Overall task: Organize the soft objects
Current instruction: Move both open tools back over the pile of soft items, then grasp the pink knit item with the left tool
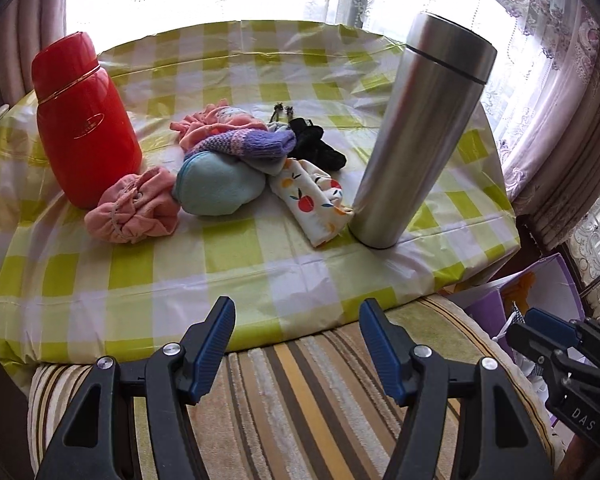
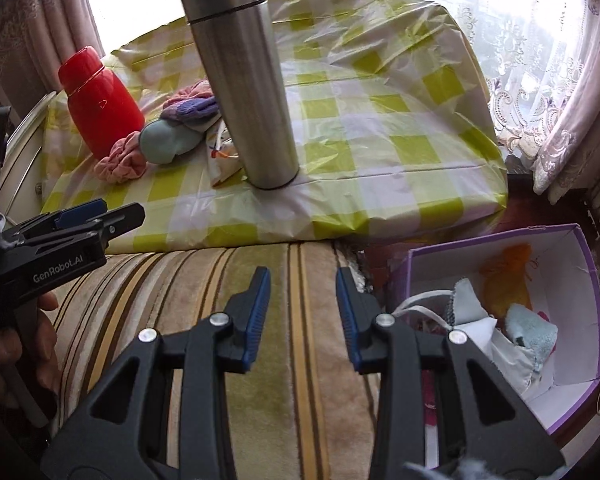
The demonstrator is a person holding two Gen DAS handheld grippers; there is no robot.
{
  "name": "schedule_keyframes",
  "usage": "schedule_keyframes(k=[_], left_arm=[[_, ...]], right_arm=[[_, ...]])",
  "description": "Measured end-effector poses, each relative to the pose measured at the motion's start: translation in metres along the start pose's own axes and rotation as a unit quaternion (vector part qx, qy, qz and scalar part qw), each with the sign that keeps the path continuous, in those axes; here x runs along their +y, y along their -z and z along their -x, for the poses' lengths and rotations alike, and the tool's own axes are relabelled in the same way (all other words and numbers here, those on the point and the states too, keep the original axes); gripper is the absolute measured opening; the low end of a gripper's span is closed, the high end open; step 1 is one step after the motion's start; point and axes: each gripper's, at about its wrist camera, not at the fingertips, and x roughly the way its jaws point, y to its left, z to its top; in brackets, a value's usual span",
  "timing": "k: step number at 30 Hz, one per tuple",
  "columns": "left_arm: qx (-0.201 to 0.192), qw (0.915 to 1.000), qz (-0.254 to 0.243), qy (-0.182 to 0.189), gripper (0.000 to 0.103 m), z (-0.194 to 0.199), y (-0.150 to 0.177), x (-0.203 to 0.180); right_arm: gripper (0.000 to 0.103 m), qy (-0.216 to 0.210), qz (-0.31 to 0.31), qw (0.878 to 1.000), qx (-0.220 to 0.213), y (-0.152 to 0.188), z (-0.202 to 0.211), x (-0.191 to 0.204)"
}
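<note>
Covering the desk, a green-checked plastic cloth carries a tall steel flask, a red flask and, between them, the heap of soft things: pink cloth, pale blue bundle, purple knit, fruit-print cloth and a black piece that only the left view shows. Only the right view looks into the purple box beside the striped cushion, where an orange item and blue cloth lie. Left tongs and right tongs hang released, grasping nothing.
</note>
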Motion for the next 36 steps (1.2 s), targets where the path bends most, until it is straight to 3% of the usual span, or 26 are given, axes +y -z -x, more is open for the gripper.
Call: schedule_keyframes(k=[23,28,32,36], left_arm=[[-0.008,0.9915,0.113,-0.063,0.065,-0.018,-0.026,0.134],[-0.006,0.9876,0.139,-0.072,0.065,-0.027,-0.037,0.162],[0.003,0.9856,0.156,-0.067,0.065,-0.041,-0.045,0.179],[0.02,0.9819,0.186,-0.031,0.066,-0.06,-0.052,0.192]], right_arm=[[0.041,-0.07,0.1,0.992,0.022,-0.017,-0.053,0.1],[0.047,-0.076,0.115,0.99,0.019,-0.028,-0.06,0.115],[0.052,-0.081,0.124,0.989,0.013,-0.042,-0.066,0.126],[0.06,-0.084,0.134,0.987,0.005,-0.06,-0.074,0.14]])
